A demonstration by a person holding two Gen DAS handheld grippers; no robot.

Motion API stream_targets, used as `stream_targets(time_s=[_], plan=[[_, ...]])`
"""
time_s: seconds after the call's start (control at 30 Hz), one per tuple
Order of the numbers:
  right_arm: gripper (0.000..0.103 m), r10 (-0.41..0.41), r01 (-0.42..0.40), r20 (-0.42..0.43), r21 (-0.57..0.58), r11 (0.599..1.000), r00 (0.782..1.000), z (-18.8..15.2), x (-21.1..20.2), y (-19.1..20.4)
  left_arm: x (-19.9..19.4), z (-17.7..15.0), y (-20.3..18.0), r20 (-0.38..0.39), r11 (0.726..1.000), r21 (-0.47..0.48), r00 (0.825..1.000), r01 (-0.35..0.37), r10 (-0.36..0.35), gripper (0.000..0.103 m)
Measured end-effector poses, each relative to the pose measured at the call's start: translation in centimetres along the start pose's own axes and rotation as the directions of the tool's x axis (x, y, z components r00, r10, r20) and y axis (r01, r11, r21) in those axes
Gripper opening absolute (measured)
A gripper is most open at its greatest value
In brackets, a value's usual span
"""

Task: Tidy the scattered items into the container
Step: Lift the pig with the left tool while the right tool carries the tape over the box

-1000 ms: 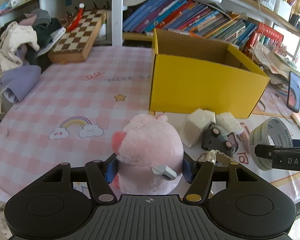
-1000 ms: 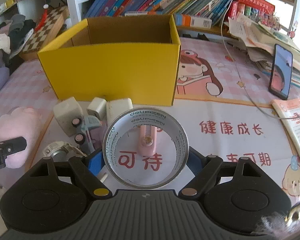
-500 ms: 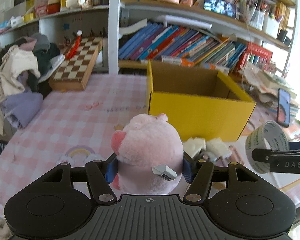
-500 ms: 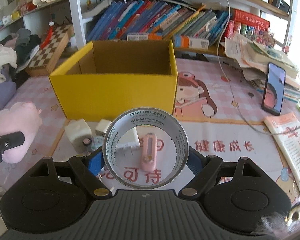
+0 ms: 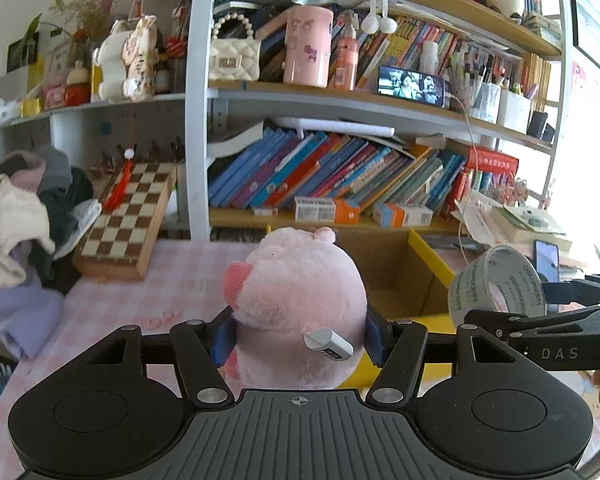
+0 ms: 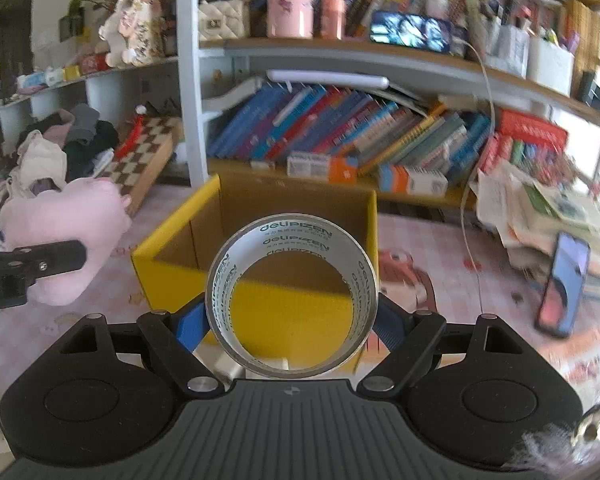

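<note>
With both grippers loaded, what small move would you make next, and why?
Probably carry the right gripper forward over the yellow box before releasing: the tape roll is clamped and lifted, but sits short of the opening. The left gripper holds the pink plush pig.

Plush pig (image 5: 300, 304) left of box (image 6: 260, 296) (shelf-side)

Yellow box (image 6: 260, 300) open-topped — interior unobstructed

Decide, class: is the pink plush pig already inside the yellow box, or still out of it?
Out. The left gripper clamps the pink plush pig in the air, beside the yellow box, as the right wrist view shows.
</note>
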State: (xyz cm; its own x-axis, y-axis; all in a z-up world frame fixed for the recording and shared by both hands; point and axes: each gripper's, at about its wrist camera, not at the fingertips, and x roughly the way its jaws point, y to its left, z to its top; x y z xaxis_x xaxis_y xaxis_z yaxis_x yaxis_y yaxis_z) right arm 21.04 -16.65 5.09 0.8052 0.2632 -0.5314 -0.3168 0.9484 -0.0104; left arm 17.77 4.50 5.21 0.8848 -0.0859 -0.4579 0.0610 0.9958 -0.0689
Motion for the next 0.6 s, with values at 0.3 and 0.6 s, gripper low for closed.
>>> stream_targets(time_s=[0.3, 0.6], plan=[[0.082, 0.055, -0.052, 0.036, -0.077, 0.996, 0.998, 3.9, 4.0, -1.9, 3.8, 2.7, -1.2, 0.011, 0.999, 0.028, 1.0, -0.021, 0.021, 0.061], [0.082, 0.086, -0.086, -0.014, -0.294, 0.952, 0.996, 6.4, 10.5, -2.6, 9.7, 5.2, -2.4, -0.033, 0.994, 0.106, 0.999, -0.019, 0.023, 0.061]])
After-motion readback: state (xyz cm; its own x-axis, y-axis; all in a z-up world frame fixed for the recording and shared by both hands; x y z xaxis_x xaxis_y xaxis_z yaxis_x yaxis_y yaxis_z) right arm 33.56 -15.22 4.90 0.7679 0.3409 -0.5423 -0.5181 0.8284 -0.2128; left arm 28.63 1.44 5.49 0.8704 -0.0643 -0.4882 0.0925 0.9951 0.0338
